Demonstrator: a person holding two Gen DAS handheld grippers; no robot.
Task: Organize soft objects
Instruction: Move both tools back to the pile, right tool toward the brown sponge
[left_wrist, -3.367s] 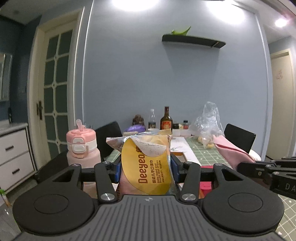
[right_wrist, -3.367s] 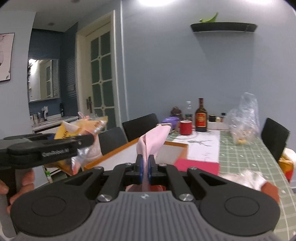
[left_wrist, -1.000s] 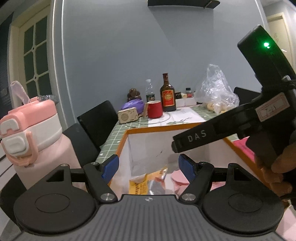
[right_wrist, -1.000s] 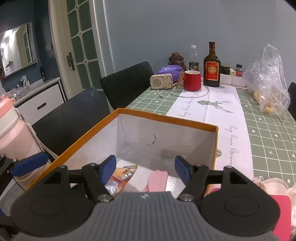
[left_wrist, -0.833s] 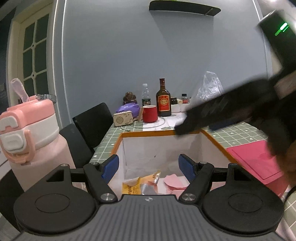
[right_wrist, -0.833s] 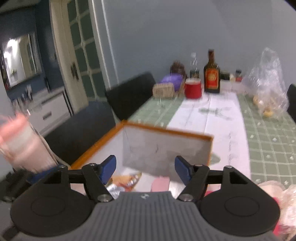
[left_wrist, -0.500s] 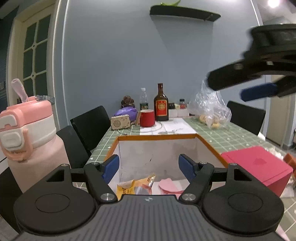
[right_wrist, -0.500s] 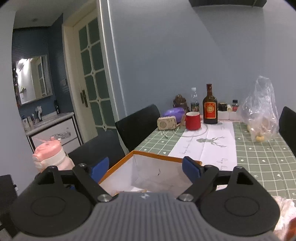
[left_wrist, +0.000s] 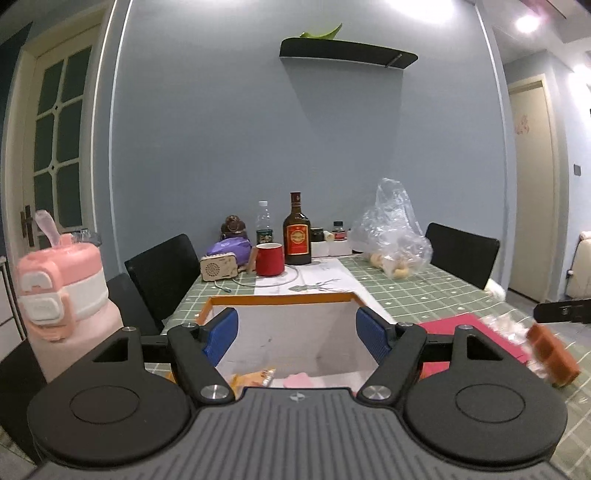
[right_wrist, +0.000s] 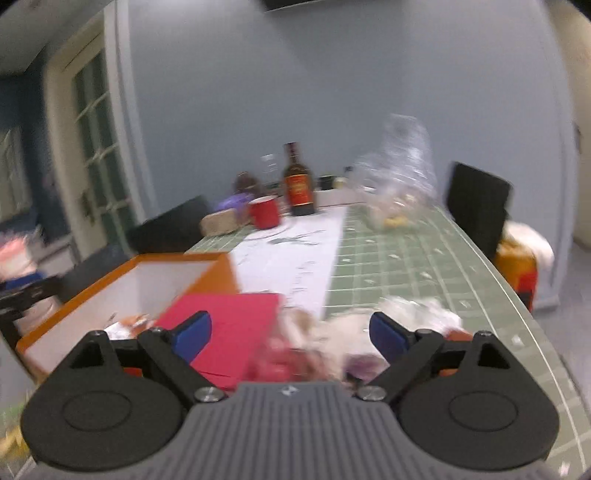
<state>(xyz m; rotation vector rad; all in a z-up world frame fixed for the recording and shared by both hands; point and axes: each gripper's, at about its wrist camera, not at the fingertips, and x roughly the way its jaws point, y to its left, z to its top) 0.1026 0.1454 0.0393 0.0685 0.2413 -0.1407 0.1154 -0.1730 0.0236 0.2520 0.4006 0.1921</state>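
An orange-rimmed white box (left_wrist: 280, 300) stands on the table; a yellow wipes pack (left_wrist: 255, 377) and a pink cloth (left_wrist: 298, 379) lie on its floor. My left gripper (left_wrist: 295, 334) hovers open above the box's near end, nothing between its blue pads. The right gripper (right_wrist: 291, 334) is to the right of the box (right_wrist: 177, 258), its jaws opening, with nothing pressed between them. Beyond its fingers lies a blurred heap of soft things: white fluffy stuff (right_wrist: 402, 314) and a reddish wrapped piece (right_wrist: 288, 354). In the left wrist view a brown block in clear wrap (left_wrist: 550, 354) shows at the right.
A pink lid or flat box (right_wrist: 229, 321) lies just right of the orange box. A pink water bottle (left_wrist: 62, 295) stands at the left. Far down the green tablecloth (left_wrist: 443, 291) are a red mug (left_wrist: 269, 259), a dark bottle (left_wrist: 296, 232), a small radio and a clear plastic bag (left_wrist: 391, 229). Black chairs flank the table.
Both grippers let go of the wipes pack and pink cloth, which now lie in the box. The right gripper has swung right, away from the box to the soft heap, widening. The left rose slightly.
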